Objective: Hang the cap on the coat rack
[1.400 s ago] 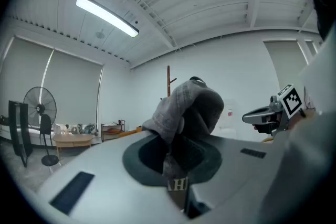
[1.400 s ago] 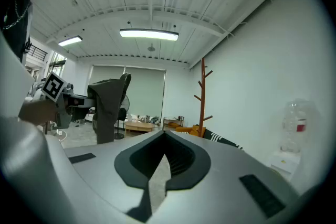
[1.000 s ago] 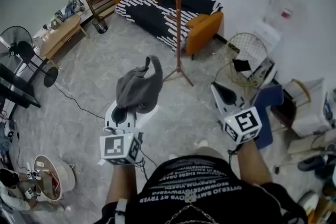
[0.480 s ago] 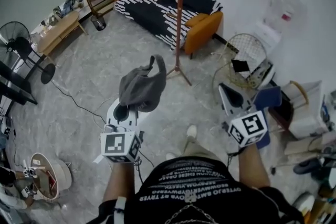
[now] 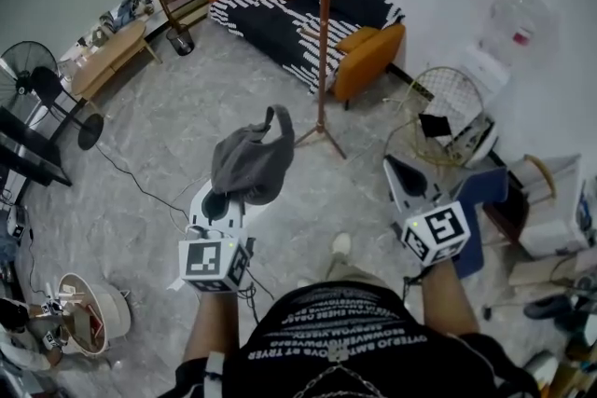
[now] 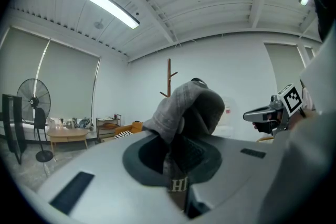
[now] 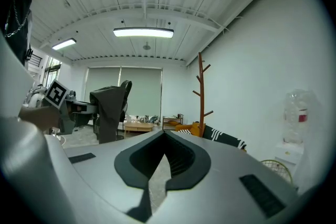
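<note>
head view: the carrying step is in hand, i judge. the left gripper [image 5: 227, 200] pinches the grey cap [image 5: 250, 161], its jaws drawn narrow on a fold of the cloth. the cap stands up crumpled and limp, clear of the floor, with a curved band at its top. the coat rack [image 5: 324, 33] stands well apart, at 1 o'clock from the cap. the next move calls for closing in and lifting the cap over a peg. the right gripper [image 5: 397, 172], at 3 o'clock, is closed on nothing.
</note>
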